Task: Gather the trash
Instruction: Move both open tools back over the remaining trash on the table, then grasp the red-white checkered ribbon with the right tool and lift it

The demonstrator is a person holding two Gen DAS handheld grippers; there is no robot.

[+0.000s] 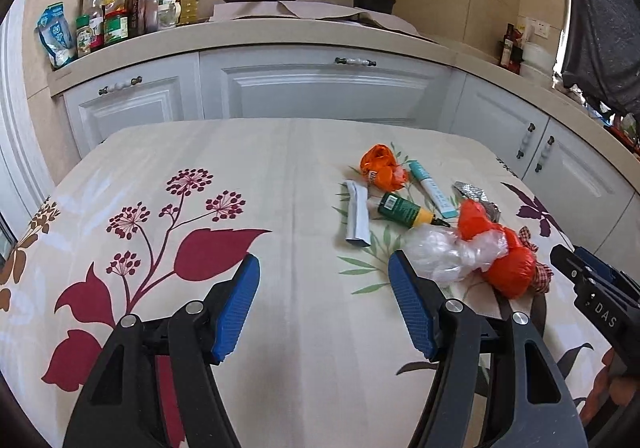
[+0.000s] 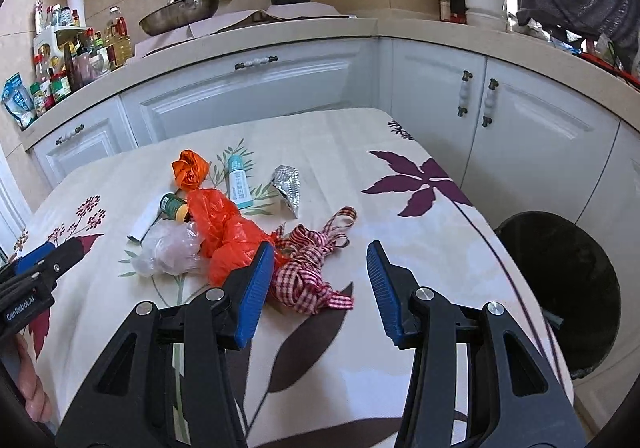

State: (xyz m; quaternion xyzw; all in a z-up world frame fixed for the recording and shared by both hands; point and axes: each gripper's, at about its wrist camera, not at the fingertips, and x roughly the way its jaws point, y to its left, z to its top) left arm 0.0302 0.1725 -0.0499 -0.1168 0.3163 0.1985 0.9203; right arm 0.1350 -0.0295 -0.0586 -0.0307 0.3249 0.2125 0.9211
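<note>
On the floral cream tablecloth (image 2: 360, 176), the trash sits in a loose cluster, an orange plastic bag (image 2: 224, 232) touching a red checked ribbon (image 2: 308, 268) and a clear plastic wad (image 2: 168, 248), while the left gripper (image 1: 324, 280) and the right gripper (image 2: 320, 268) both gape empty above it.

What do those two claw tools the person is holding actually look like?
Both match: the left gripper and right gripper are black plastic linkages with triangular cut-outs and silver pivot pins, each ending in two ribbed blue pads. White lettering marks their sides. No cables or sleeves show.
</note>
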